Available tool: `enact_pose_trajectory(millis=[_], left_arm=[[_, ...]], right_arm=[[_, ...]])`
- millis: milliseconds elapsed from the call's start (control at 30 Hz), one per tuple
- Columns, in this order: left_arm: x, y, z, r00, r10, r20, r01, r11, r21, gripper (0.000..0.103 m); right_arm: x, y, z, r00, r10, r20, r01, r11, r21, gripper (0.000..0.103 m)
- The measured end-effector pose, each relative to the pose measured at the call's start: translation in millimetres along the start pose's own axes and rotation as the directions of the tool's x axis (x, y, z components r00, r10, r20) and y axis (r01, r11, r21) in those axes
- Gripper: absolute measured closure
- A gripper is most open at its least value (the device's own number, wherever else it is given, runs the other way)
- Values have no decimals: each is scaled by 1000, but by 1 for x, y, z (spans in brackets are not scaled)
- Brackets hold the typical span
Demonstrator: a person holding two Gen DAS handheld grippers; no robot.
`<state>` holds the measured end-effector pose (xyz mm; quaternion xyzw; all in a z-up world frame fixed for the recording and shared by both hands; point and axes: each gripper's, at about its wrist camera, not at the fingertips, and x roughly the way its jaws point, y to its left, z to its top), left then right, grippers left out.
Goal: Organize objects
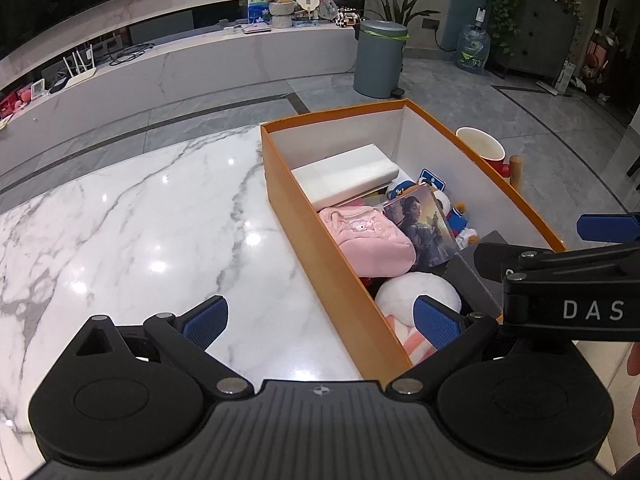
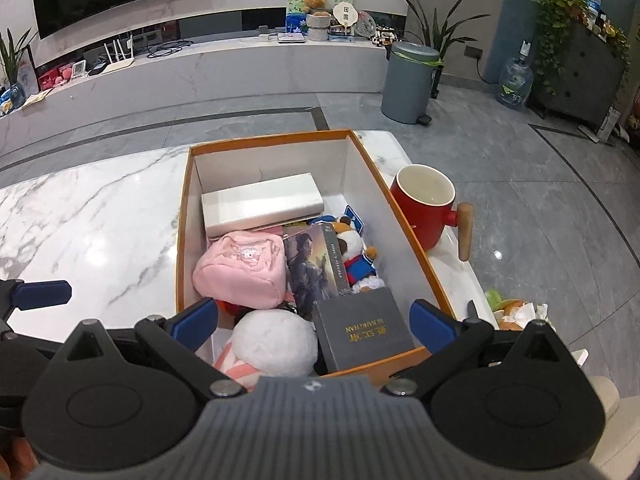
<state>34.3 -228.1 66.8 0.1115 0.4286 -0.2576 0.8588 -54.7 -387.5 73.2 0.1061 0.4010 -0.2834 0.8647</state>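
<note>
An orange box stands on the marble table. Inside lie a white oblong case, a pink pouch, a picture-cover book, a small plush in blue clothes, a grey gift box with gold letters and a white fluffy toy. A red mug with a wooden handle stands outside the box's right wall. My left gripper hangs open over the box's near left wall. My right gripper hangs open over the near end, holding nothing.
Food scraps lie at the table's right edge. Beyond the table are grey floor tiles, a grey bin, a water bottle and a long white bench. A person's hand shows at the left wrist view's right border.
</note>
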Motion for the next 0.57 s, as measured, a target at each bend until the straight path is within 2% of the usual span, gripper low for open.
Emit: enact_pose_trajectory(millis=[433,567], left_arm=[[-3,-5,0,999,-34,16,34,999,0,0],[-7,-6,-2,998,-44,54,42,999,29,0]], right_arm=[[-1,0,0,1000,-2,-6,2,1000,11,1],[-1,0,0,1000,0,-4,0,1000,15,1]])
